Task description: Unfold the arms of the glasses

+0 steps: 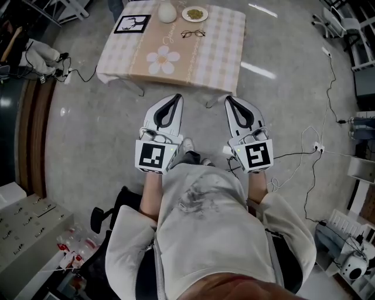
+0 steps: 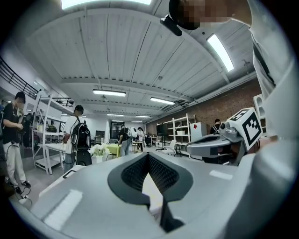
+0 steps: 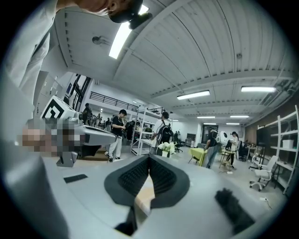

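Nearest the head camera is the person's pale shirt (image 1: 205,222), with both forearms reaching from it toward the table (image 1: 228,47). Left gripper (image 1: 177,96) and right gripper (image 1: 228,98) are held side by side over the floor, short of the table's near edge. Each gripper has its jaws fully together, with nothing between them. Glasses (image 1: 193,33) lie on the table's far half, just on the near side of the plate (image 1: 194,13) and to the right of the vase (image 1: 167,12).
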`<control>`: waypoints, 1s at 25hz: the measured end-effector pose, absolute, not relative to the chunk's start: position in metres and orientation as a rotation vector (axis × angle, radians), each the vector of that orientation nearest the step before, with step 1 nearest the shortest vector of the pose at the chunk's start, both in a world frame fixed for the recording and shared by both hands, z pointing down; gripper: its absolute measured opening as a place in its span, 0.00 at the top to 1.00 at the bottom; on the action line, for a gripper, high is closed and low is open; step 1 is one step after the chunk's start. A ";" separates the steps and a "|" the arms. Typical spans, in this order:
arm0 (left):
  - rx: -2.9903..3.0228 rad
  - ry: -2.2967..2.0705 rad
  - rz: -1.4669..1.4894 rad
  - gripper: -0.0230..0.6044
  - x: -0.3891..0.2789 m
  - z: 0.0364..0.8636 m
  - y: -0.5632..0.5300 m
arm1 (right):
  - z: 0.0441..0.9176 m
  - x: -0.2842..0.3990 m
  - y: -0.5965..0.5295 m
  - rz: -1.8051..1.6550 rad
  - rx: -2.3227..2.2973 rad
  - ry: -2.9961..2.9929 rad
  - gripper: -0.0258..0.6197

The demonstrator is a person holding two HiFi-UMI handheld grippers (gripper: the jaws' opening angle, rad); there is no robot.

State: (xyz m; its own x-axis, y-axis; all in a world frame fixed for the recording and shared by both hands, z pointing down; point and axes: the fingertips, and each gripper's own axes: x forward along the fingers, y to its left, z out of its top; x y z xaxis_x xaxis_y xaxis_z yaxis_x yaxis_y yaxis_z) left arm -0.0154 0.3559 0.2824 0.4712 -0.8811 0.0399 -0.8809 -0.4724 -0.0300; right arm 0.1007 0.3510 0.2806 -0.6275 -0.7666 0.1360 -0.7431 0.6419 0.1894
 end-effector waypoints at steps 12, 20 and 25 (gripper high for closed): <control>-2.753 1.524 -0.050 0.95 -0.046 0.286 0.311 | 0.278 0.067 0.310 -0.186 1.302 -2.625 0.94; -2.779 1.515 -0.045 0.95 -0.045 0.290 0.294 | 0.283 0.064 0.293 -0.146 1.304 -2.599 0.94; -2.766 1.550 -0.054 0.95 -0.045 0.294 0.278 | 0.289 0.062 0.276 -0.142 1.260 -2.634 0.94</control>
